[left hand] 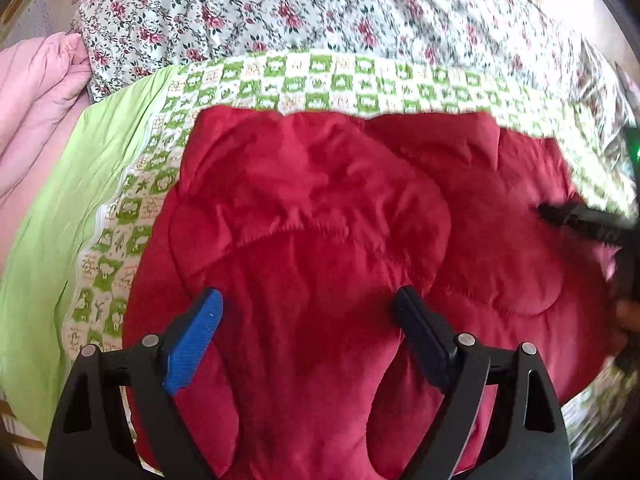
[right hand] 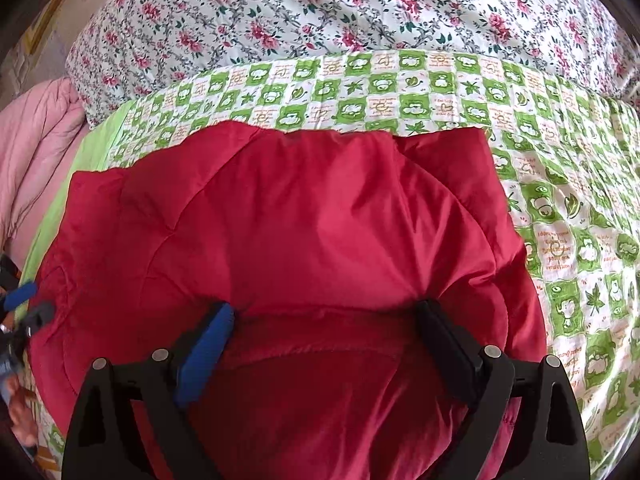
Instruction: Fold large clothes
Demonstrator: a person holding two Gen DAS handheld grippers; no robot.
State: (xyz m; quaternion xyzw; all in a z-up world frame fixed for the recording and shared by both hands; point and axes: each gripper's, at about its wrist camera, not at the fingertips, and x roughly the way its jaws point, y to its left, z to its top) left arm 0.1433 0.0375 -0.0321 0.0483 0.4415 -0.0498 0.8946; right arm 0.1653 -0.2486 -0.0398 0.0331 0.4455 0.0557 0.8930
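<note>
A red padded jacket (left hand: 320,220) lies spread on a green-and-white checked bedsheet (left hand: 304,84). My left gripper (left hand: 308,304) is open, its jaws wide apart just over the jacket's near part, holding nothing. The right gripper shows as a dark shape at the right edge of the left wrist view (left hand: 580,220). In the right wrist view the jacket (right hand: 300,220) fills the middle, folded over with a thick edge toward me. My right gripper (right hand: 326,318) is open with the jaws wide, resting against that fold. The left gripper (right hand: 20,300) shows at the left edge.
A floral quilt (right hand: 320,8) is bunched along the far side of the bed. A pink padded garment (left hand: 36,92) lies at the left. A plain light-green sheet (left hand: 60,220) borders the checked sheet (right hand: 560,220) on the left.
</note>
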